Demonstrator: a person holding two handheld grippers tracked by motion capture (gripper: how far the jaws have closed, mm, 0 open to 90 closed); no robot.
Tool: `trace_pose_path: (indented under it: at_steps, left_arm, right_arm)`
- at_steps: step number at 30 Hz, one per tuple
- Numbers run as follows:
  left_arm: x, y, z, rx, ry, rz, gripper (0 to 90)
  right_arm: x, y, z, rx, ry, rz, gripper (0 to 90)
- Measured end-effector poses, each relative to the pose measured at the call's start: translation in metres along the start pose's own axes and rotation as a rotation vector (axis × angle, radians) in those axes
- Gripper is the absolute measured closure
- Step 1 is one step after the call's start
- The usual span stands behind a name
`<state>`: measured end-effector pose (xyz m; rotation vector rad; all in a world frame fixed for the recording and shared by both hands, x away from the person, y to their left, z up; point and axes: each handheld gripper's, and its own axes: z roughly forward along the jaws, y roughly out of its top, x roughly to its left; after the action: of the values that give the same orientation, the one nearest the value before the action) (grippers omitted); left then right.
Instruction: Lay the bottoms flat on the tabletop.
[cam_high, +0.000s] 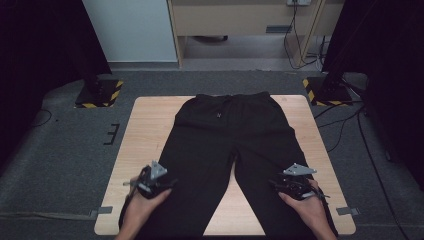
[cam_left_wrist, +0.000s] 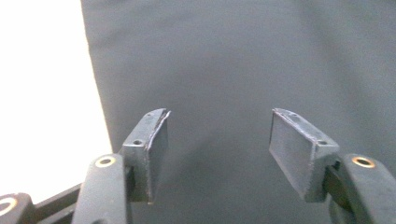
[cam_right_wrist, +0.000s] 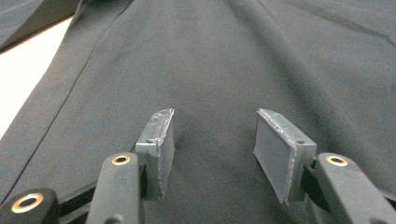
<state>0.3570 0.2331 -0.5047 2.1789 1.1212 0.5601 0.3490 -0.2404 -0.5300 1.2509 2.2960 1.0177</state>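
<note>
A pair of black trousers (cam_high: 220, 135) lies flat on the light wooden table (cam_high: 145, 130), waistband at the far side and both legs running toward the near edge. My left gripper (cam_high: 159, 183) hovers over the outer edge of the left leg. Its jaws are open above the dark cloth (cam_left_wrist: 233, 56), with bare table (cam_left_wrist: 42, 93) to their left and nothing between the pads (cam_left_wrist: 156, 144). Over the right leg, my right gripper (cam_high: 292, 186) is open too. Smooth fabric (cam_right_wrist: 210, 56) lies under its empty jaws, and a strip of table (cam_right_wrist: 23, 79) shows at far left.
Two stand bases with yellow-black stripes sit on the grey carpet beyond the table's far corners (cam_high: 100, 92) (cam_high: 325, 90). Cables (cam_high: 345, 125) trail over the floor at the right. Tape marks (cam_high: 102, 210) lie by the near corners.
</note>
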Motion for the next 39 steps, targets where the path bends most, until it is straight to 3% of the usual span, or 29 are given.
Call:
trace_pose_path:
  at_steps: [1,4,8,9,11,12,15,16,20,22,26,29,39]
  left_arm:
    - [0.015,0.006,0.008,0.009,0.022,-0.027,36.7]
    - [0.038,0.016,0.021,-0.013,0.032,-0.101,34.7]
    - [0.055,0.024,0.04,0.013,0.069,-0.135,35.3]
    - [0.06,0.024,0.046,0.02,0.044,-0.176,35.9]
    - [0.063,0.023,0.053,0.026,0.015,-0.215,34.8]
    - [0.062,0.023,0.056,0.026,0.001,-0.214,35.4]
    - [0.058,0.025,0.059,0.026,0.031,-0.162,38.1]
    - [0.057,0.025,0.058,0.027,0.033,-0.165,43.2]
    - [0.052,0.022,0.053,0.025,0.049,-0.18,78.1]
    - [0.05,0.02,0.051,0.024,0.052,-0.179,87.0]
    - [0.047,0.017,0.046,0.044,0.071,-0.176,88.9]
    - [0.044,0.014,0.04,0.058,0.075,-0.153,89.0]
    - [0.041,-0.001,0.029,0.034,0.096,-0.136,88.4]
  right_arm:
    - [0.0,0.0,0.0,-0.002,0.001,0.001,47.1]
    - [-0.002,-0.001,-0.001,-0.004,0.009,0.012,46.3]
    - [-0.004,-0.003,-0.003,-0.01,0.016,0.029,46.1]
    - [-0.005,-0.003,-0.004,-0.016,0.015,0.031,46.2]
    - [-0.007,-0.003,-0.006,-0.024,0.018,0.042,46.1]
    - [-0.009,-0.003,-0.007,-0.032,0.018,0.041,46.0]
    - [-0.01,-0.003,-0.01,-0.04,0.02,0.055,45.8]
    - [-0.011,-0.003,-0.011,-0.048,0.019,0.055,45.7]
    - [-0.013,-0.003,-0.015,-0.06,0.016,0.067,45.3]
    - [-0.014,-0.003,-0.016,-0.059,0.016,0.072,45.2]
    - [-0.017,-0.003,-0.018,-0.074,0.012,0.084,45.0]
    - [-0.016,-0.002,-0.02,-0.076,0.02,0.079,44.7]
    - [0.004,-0.005,-0.012,-0.021,0.059,0.034,41.0]
